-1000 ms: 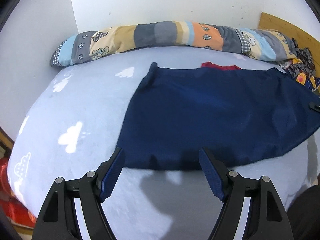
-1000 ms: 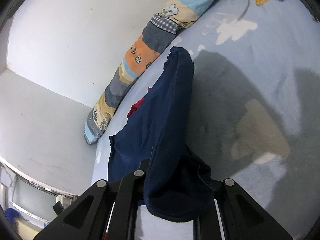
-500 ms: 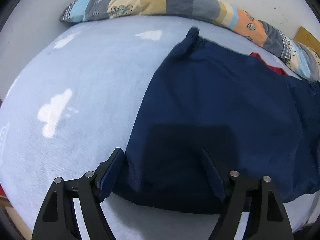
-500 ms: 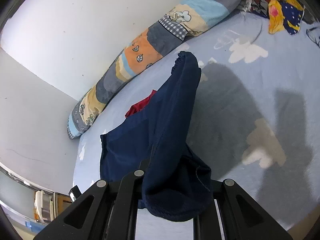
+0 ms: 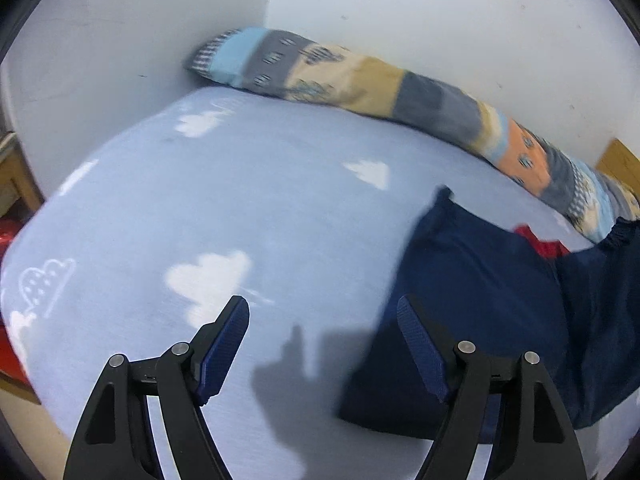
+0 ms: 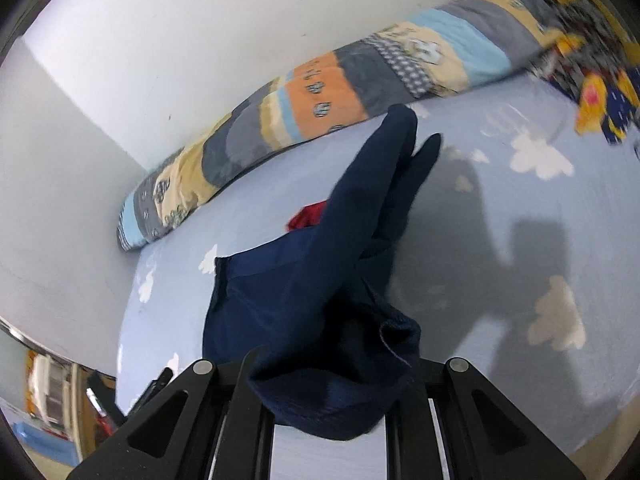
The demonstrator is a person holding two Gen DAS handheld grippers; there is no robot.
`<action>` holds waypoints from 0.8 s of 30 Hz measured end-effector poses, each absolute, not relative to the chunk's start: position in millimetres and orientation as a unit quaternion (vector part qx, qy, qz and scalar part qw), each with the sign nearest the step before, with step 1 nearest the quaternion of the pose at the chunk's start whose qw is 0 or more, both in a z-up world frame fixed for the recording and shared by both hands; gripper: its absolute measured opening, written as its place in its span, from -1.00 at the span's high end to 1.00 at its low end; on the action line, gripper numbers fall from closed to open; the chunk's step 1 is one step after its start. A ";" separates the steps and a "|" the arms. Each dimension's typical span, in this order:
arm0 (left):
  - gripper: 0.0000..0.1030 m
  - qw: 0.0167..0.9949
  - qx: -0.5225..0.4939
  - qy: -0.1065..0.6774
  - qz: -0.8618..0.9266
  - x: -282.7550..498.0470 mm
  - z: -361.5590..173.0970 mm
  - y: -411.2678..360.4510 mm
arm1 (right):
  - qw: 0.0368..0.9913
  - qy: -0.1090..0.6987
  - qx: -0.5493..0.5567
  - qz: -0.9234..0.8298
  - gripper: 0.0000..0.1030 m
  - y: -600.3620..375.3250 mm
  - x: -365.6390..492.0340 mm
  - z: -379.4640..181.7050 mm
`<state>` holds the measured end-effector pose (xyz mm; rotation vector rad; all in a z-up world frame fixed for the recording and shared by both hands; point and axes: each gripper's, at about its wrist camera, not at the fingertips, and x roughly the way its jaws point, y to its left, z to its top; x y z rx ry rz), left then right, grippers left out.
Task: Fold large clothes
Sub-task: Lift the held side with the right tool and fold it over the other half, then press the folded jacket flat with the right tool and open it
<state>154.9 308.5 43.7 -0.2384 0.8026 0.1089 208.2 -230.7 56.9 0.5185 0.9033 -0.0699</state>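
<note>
the navy garment (image 5: 480, 280) lies on the light blue bedsheet (image 5: 240, 208) printed with white clouds, toward the right of the left wrist view, with its far corner near a long patchwork bolster (image 5: 400, 84) that runs along the white wall (image 5: 440, 12). the left gripper (image 5: 324, 320) hangs over the sheet with its jaws wide apart and nothing between them; its right finger sits just over the near left edge of the garment, its left finger over bare sheet, and whether either one touches the cloth cannot be told. a bit of red fabric (image 5: 540, 242) peeks out from under the garment's far edge. in the right wrist view the right gripper (image 6: 332, 396) is clamped together on a bunched edge of the navy garment (image 6: 320, 280), and the cloth rises from the sheet (image 6: 500, 240) up to the jaws in a taut fold, while the rest of it lies spread flat to the left. a colourful heap of other fabric (image 6: 592, 96) sits at the far right of the bed, well apart from the garment.
</note>
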 end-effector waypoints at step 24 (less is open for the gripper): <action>-0.48 0.894 -0.159 0.413 0.074 163.1 37.5 366.8 | 0.891 0.452 -0.012 0.042 0.73 70.7 251.6 -76.9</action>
